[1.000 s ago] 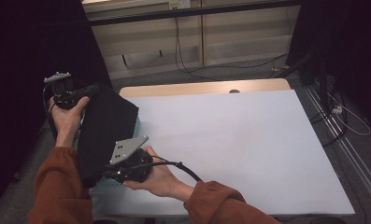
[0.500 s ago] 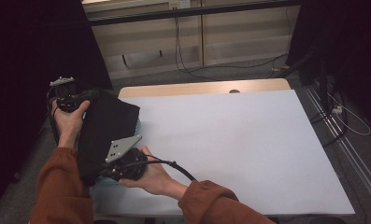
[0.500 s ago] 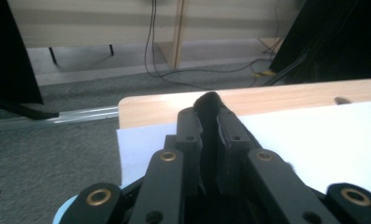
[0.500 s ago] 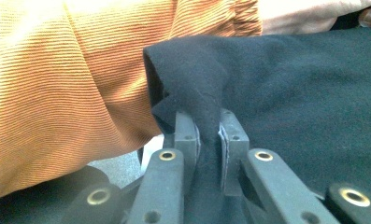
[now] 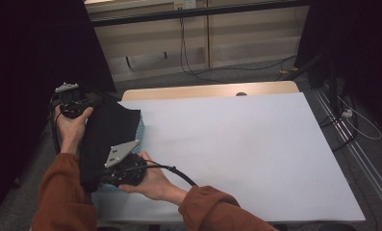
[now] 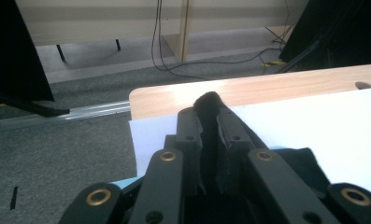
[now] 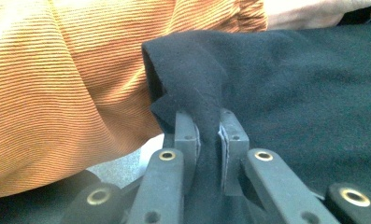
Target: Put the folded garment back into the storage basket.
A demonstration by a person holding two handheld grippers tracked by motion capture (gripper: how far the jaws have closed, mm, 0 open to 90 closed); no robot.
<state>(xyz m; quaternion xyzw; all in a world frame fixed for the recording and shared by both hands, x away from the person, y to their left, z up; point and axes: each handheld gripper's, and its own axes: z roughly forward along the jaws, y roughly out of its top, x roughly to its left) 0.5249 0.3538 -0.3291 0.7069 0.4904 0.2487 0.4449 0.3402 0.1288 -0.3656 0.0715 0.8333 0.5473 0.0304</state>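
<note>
Over the white table (image 5: 236,144), at lower left, both grippers, left gripper (image 6: 210,122) and right gripper (image 7: 210,128), have sunk lower, each clamped on the black cloth (image 5: 109,132), likely lowering it onto the blue basket (image 5: 140,130).

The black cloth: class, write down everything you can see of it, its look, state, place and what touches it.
The black cloth is plain, soft and matt, like fleece or knit. It hangs stretched between two grippers at the table's left edge, draped partly over a light blue mesh item. The left gripper pinches its far corner, a tuft poking out above the jaws. The right gripper is shut on a folded corner of its near edge, close to an orange ribbed sleeve. No print or label is visible.
</note>
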